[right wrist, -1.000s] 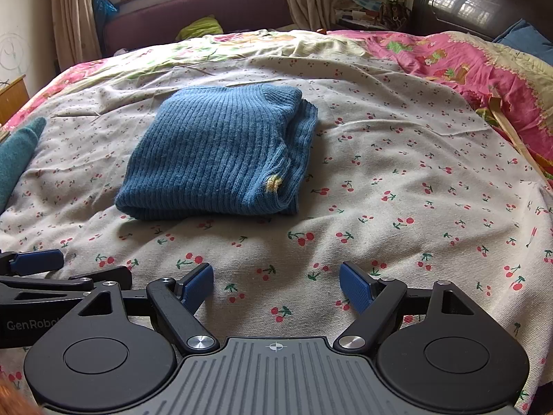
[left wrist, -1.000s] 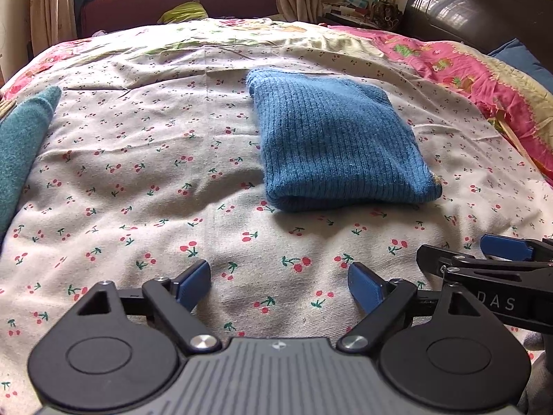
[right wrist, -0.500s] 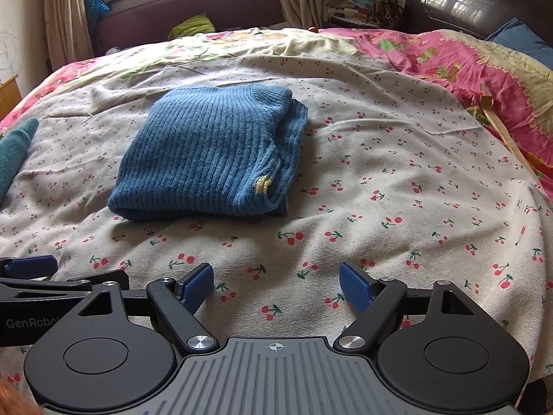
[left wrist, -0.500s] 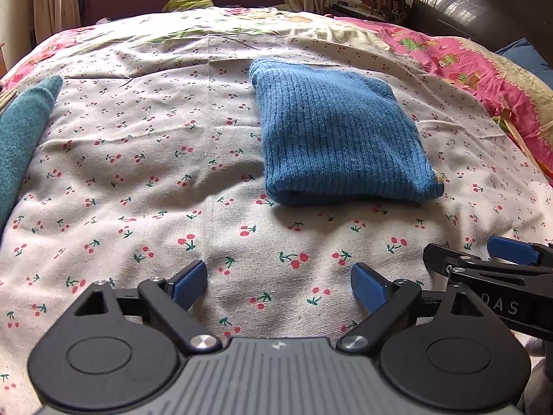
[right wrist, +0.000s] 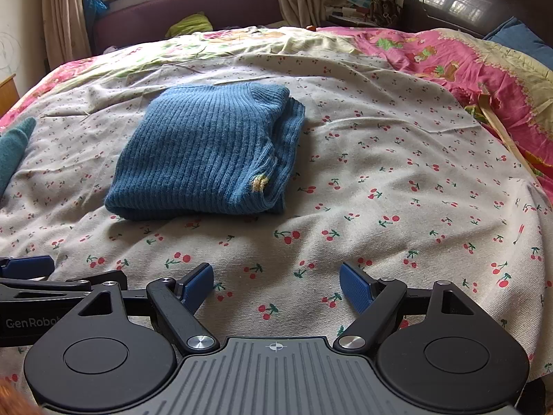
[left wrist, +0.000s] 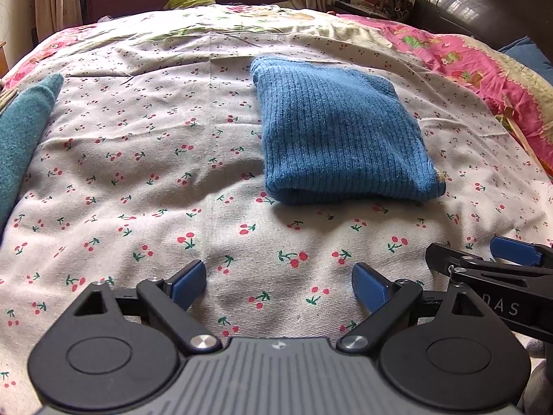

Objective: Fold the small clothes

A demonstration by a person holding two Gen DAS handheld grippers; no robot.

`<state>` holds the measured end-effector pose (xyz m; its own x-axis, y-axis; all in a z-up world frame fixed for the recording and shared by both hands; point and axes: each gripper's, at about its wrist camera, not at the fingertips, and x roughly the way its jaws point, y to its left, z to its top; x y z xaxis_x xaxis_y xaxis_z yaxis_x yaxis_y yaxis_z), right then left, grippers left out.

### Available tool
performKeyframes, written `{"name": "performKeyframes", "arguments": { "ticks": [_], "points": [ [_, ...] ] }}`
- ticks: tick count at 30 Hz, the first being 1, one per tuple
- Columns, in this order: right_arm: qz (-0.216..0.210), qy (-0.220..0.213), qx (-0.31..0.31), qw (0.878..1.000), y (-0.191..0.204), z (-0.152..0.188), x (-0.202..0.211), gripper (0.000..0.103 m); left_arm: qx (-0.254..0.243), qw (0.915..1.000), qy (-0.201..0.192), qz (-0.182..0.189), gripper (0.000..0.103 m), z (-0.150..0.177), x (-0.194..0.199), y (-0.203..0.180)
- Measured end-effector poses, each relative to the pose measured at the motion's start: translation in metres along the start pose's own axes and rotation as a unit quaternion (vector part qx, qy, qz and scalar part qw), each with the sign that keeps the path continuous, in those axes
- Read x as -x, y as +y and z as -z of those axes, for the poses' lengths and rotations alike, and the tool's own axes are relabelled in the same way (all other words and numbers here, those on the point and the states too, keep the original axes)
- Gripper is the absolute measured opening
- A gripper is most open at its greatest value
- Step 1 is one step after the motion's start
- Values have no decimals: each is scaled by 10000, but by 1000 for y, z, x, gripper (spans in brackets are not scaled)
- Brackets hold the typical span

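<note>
A blue ribbed knit sweater [left wrist: 340,135] [right wrist: 207,159] lies folded into a rectangle on the cherry-print bedsheet [left wrist: 138,173] [right wrist: 397,190]. A small yellow tag shows at its near right corner [right wrist: 260,183]. My left gripper [left wrist: 278,285] hovers open over bare sheet, short of the sweater's near edge, nothing between its fingers. My right gripper [right wrist: 276,285] is also open and empty, near the bed's front, with the sweater ahead to its left. Each gripper's side shows in the other's view: the right gripper [left wrist: 484,266] and the left gripper [right wrist: 38,273].
A teal knit garment [left wrist: 20,138] [right wrist: 13,148] lies at the sheet's left edge. A pink floral quilt [right wrist: 484,79] bunches along the right. A dark headboard [right wrist: 466,0] and a maroon sofa [right wrist: 186,10] stand beyond the bed.
Both grippers have drawn back slightly and tilted, so the folded sweater sits a little farther off in view. Both stay open and empty.
</note>
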<state>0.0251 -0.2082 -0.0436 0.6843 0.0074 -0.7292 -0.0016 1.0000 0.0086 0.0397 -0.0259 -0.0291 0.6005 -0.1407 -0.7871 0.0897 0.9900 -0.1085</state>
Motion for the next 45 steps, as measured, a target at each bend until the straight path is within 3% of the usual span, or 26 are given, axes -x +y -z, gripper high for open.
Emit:
{"name": "performKeyframes", "arguments": {
  "ticks": [45],
  "points": [
    [29,-9,-12,10000,-2,1,1,82,-9,9998,130,-141,102,-3,-2,-3]
  ]
}}
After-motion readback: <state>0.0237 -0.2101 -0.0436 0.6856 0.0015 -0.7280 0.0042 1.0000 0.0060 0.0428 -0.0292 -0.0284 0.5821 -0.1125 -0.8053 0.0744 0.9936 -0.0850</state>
